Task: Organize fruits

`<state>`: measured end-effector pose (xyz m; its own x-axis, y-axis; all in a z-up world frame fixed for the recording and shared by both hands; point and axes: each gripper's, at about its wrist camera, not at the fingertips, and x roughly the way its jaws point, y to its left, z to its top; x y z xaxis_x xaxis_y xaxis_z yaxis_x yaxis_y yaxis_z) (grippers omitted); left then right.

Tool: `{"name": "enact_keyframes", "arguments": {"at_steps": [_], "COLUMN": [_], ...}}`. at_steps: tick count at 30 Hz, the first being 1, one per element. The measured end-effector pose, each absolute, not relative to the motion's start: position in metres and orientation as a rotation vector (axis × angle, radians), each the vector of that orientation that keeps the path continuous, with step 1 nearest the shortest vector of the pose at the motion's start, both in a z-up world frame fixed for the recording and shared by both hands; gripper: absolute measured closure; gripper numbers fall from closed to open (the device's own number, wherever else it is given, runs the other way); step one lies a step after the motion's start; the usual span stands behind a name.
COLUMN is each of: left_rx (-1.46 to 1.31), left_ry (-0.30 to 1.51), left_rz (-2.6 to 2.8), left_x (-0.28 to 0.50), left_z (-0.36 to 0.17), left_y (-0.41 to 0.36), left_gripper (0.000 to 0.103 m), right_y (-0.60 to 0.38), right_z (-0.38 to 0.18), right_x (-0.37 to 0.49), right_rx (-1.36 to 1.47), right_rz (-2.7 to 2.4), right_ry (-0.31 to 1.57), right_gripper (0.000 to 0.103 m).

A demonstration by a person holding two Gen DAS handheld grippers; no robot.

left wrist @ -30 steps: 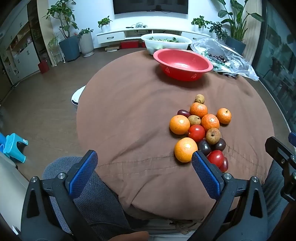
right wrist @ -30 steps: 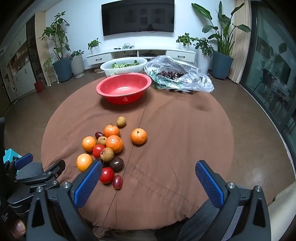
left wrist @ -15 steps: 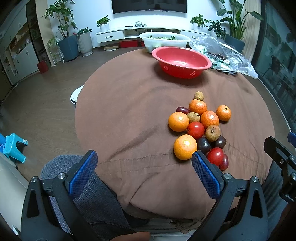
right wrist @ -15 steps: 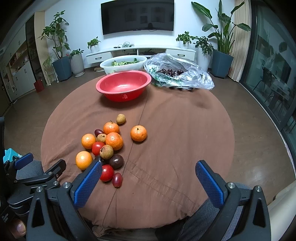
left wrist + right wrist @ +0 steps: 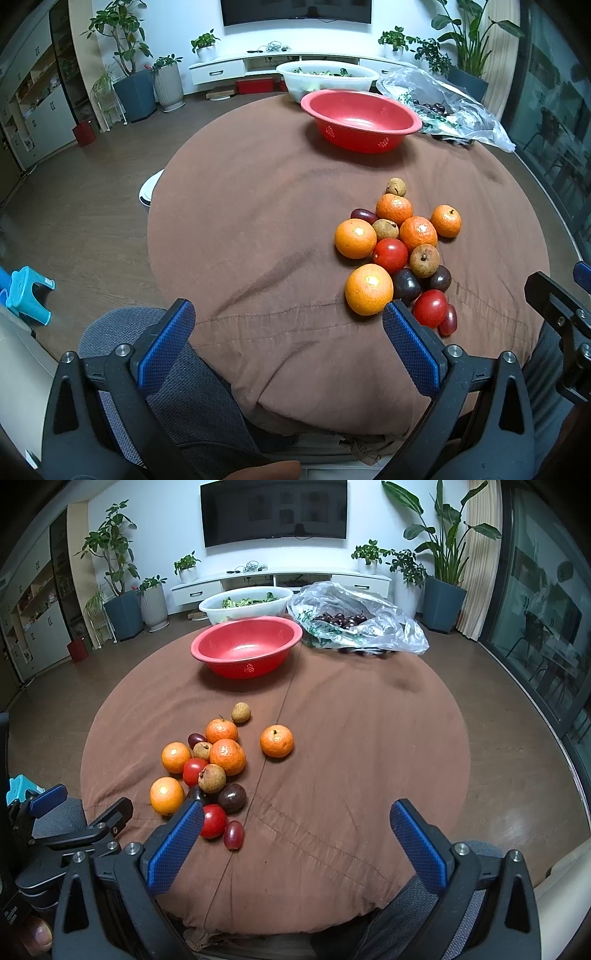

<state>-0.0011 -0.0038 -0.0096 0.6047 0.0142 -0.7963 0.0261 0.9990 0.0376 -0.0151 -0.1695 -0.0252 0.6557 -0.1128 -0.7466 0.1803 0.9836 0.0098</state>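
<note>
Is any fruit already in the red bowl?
No, the red bowl is empty; the fruits lie on the brown cloth.

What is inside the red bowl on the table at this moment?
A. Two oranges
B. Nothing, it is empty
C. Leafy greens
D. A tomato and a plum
B. In the right wrist view the red bowl shows only its bare inside, while the oranges, tomatoes and other fruit all lie on the brown tablecloth, and both the left gripper and the right gripper are open and hold nothing.
</note>
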Motion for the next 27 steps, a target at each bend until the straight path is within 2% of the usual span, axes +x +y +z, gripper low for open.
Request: {"name": "enact_keyframes", "arguments": {"at_steps": [27], "left_rx": [0.049], "left_ry": [0.928], "left_rz": [-0.011], "left_x": [-0.0021], "left_z": [-0.0146], "left_y": [-0.0043], "left_gripper": [0.000], "right_y": [-0.1692], "right_z": [-0.0258], "right_x": [-0.0155], "right_rx": [0.087], "right_rz": [-0.165], "right_ry": [0.842], "right_gripper": [0.000]}}
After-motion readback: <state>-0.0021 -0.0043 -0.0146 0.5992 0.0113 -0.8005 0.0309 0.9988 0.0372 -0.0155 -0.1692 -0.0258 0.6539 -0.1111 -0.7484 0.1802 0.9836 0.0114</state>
